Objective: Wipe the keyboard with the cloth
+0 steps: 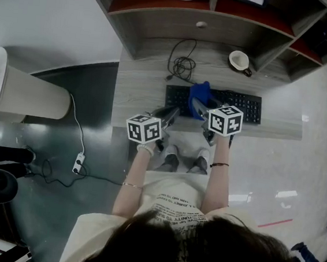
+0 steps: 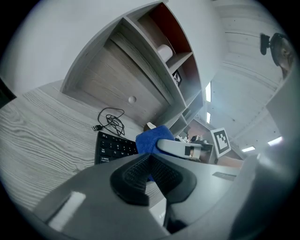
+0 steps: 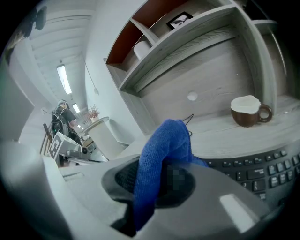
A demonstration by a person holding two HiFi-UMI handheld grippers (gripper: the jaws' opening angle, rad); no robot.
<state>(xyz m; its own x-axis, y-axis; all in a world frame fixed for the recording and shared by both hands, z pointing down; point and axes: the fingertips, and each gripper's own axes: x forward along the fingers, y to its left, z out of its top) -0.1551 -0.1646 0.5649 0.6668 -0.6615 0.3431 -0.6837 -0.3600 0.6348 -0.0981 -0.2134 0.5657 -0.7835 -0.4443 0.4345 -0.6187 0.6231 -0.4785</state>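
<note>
Coiled cable [image 1: 183, 69], brown mug [image 1: 239, 61] (upright)

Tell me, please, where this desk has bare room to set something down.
Bare desk lies left of the keyboard, and between the cable and the cup. The keyboard's left end is crowded: the right gripper holds the cloth there.

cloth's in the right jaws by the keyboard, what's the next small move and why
Probably lower the right gripper a little, so the cloth presses onto the keys, ready to sweep right. The blue cloth is clamped in its jaws over the left part of the keyboard, bunched upward, and contact with the keys cannot be confirmed. Most of the keys lie to its right.
</note>
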